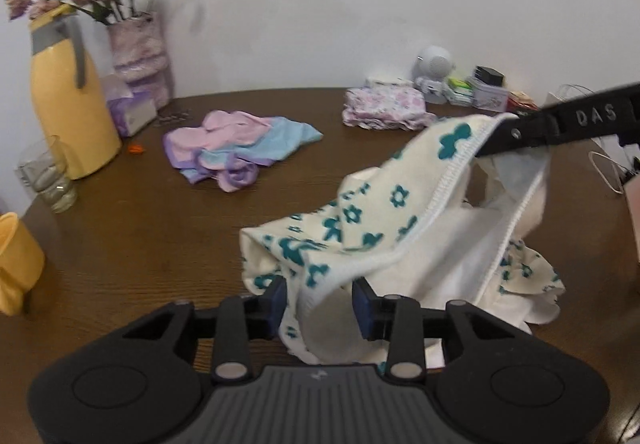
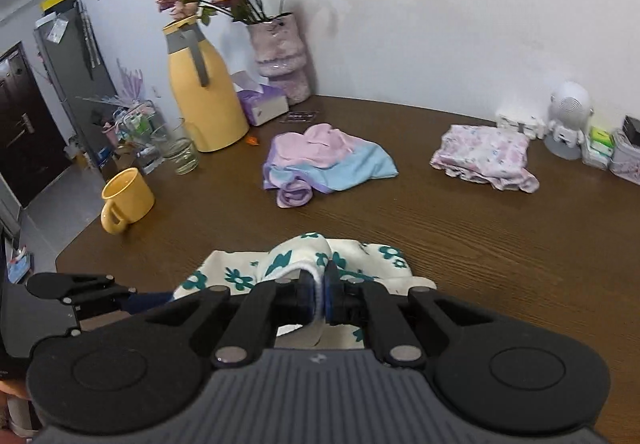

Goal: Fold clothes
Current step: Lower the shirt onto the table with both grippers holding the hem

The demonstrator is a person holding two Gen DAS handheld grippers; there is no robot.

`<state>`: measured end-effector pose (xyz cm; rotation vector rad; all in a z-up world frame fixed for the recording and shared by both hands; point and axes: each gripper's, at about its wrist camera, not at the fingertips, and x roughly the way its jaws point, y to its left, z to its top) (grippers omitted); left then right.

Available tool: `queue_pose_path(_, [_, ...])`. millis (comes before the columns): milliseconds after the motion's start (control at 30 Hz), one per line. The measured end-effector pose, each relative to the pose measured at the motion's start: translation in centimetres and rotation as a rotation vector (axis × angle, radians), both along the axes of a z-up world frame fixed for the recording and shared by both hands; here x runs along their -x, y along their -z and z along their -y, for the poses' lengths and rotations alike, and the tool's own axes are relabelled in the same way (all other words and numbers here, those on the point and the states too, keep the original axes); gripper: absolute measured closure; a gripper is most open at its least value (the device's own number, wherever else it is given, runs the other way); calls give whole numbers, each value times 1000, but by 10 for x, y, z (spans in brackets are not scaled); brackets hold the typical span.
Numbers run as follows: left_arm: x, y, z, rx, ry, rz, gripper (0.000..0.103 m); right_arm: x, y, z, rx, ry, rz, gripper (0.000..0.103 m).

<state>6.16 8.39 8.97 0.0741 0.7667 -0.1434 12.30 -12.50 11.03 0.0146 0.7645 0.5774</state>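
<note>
Near the table's (image 1: 160, 244) front edge, my right gripper (image 2: 319, 298) pinches the flowered garment's (image 1: 360, 228) hem, lifting it; my left gripper (image 1: 320, 304) stands wide around the cloth, seemingly positioned to take a second hold.

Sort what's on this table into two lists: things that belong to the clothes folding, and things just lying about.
Folding job:
floral garment, pinched by the right gripper, left gripper open around its hem
pink-blue garment, crumpled
folded pink garment

Lying about:
flask
vase
tissue box
glass
mug
white speaker
</note>
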Motion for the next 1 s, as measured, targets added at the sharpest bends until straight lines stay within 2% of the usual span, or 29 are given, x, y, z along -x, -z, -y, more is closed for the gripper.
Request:
queue_pose_path(33, [1,-1,-4,3,-7,3,86,0,1,0,5,2,-1,99])
queue_pose_path(67, [1,-3,-7,-5,-10,10,98,-1,2,0,10,4,-2,99])
queue_pose_path(100, [2,-4,-9,-23,-12,22,101,-1,3,1,13,9,-3,99])
queue_pose_path(200, [5,-11,-13,-82,-14,60,101,-3,7,8,24,36,-13,99])
queue_pose_path(300, [3,-22,-16,-95,-31,92,101,-4,14,11,61,40,-20,99])
queue_pose_path(500, [0,-39,0,-190,7,133,101,3,25,-4,228,-1,7,96])
queue_pose_path(567, [0,-42,8,-228,35,141,101,3,28,-10,292,-18,13,88])
queue_pose_path(633, [-1,-44,14,-250,53,149,101,3,30,-16,330,-36,14,73])
queue_pose_path(767, [-1,-47,24,-286,84,165,101,3,31,-26,377,-85,28,70])
queue_pose_path(833, [-1,-48,29,-304,99,173,101,5,31,-33,407,-123,34,63])
queue_pose_path(900, [-1,-49,32,-311,107,180,101,7,32,-40,445,-161,45,59])
queue_pose_path(1000, [0,-49,33,-316,115,186,101,11,33,-51,522,-188,79,62])
